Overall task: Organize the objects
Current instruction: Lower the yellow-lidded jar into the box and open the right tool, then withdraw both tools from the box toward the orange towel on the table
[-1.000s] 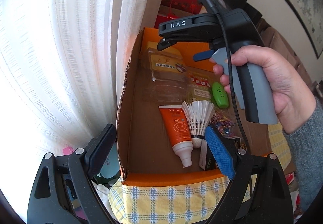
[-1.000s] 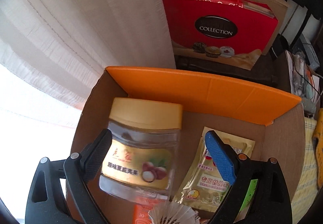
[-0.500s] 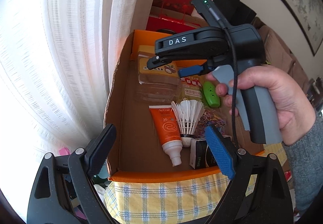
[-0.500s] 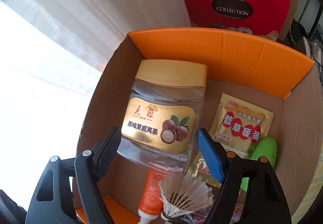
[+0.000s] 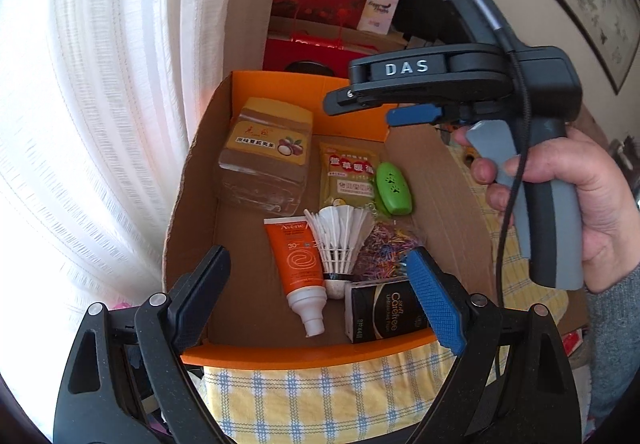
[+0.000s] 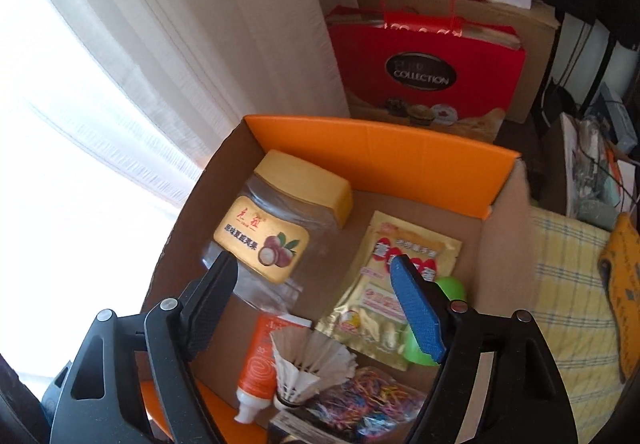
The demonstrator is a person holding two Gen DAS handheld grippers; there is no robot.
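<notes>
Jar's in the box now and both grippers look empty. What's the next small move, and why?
Probably lift the right gripper clear of the cardboard box and go for another item. Its jaws are opening with nothing between them, and the jar lies on its side on the box floor beside the gold pouch, so this placement looks done.

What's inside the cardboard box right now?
The cardboard box holds a jar, packet, green case, sunscreen tube, shuttlecock, rubber bands and black carton. Anything beneath them is hidden.
</notes>
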